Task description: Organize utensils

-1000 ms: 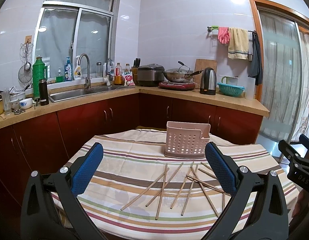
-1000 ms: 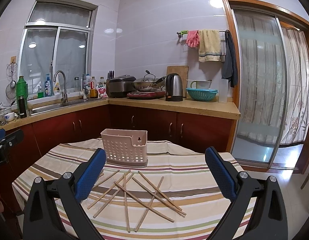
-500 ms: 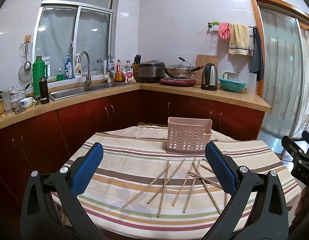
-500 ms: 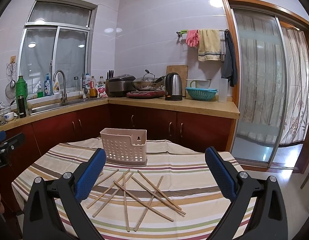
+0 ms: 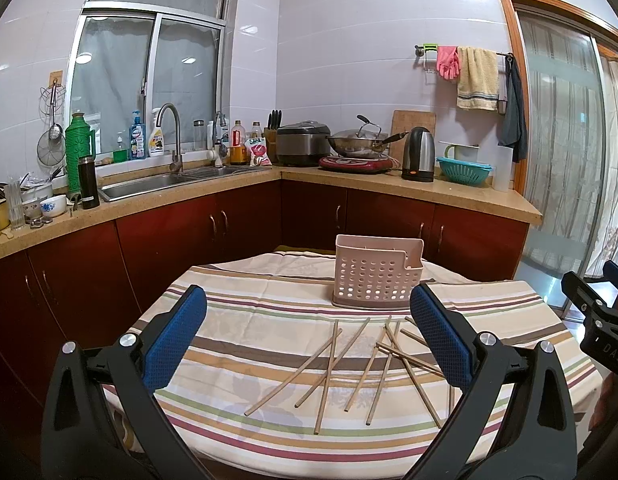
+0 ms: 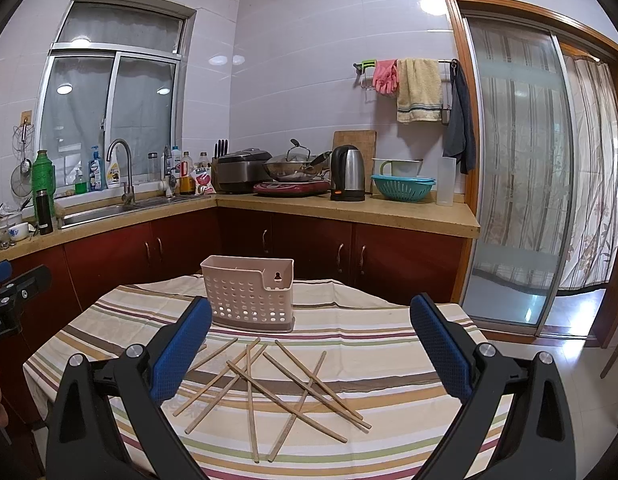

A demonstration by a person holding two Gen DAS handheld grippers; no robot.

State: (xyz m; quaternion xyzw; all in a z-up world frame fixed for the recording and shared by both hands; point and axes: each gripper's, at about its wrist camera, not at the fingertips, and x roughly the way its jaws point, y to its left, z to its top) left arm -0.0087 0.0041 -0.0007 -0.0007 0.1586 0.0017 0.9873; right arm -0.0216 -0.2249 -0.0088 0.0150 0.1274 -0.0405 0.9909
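Note:
Several wooden chopsticks (image 5: 351, 364) (image 6: 269, 384) lie scattered and crossed on the striped tablecloth (image 5: 237, 320) (image 6: 381, 340). Behind them stands a pink perforated utensil holder (image 5: 375, 278) (image 6: 251, 294), upright, with nothing visible inside. My left gripper (image 5: 307, 340) hovers open above the near side of the table, nothing between its blue pads. My right gripper (image 6: 311, 350) is likewise open and holds nothing, above the chopsticks. In the left wrist view the right gripper (image 5: 597, 316) shows at the right edge; in the right wrist view the left gripper (image 6: 9, 296) shows at the left edge.
An L-shaped kitchen counter (image 5: 389, 186) with red cabinets runs behind the table, carrying a sink (image 5: 157, 182), a wok, a kettle (image 6: 347, 174) and a teal colander. A sliding glass door (image 6: 517, 184) is at the right. The table edge curves close below both grippers.
Both grippers have lifted or tilted slightly, so the table and chopsticks sit a little lower and nearer in view. Both stay open; the chopsticks have not moved.

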